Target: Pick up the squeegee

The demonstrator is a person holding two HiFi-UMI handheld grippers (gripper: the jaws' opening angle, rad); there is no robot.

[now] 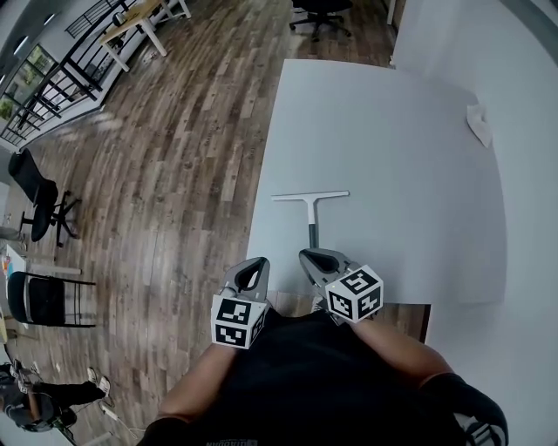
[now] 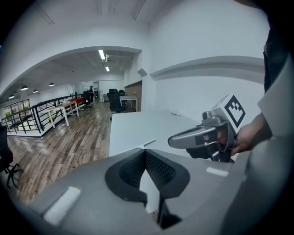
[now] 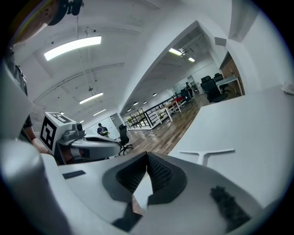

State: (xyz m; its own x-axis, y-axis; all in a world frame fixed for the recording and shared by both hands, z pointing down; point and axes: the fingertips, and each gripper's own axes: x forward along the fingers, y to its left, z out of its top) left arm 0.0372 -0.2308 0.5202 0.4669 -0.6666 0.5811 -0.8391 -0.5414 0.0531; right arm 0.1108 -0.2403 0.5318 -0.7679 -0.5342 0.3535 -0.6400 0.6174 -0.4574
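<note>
Left gripper and right gripper hover with jaws together and empty at the table edge, near the squeegee. A cloth lies well apart.

On the white table: one white T-shaped squeegee, one crumpled white cloth by its right edge. Two grey grippers: left gripper, right gripper. Three black chairs.

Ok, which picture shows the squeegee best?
The head view: the squeegee lies flat on the white table, with blade and handle both clear. The right gripper view shows it small and low, with the end of its handle hidden. The left gripper view shows only a sliver of it.
</note>
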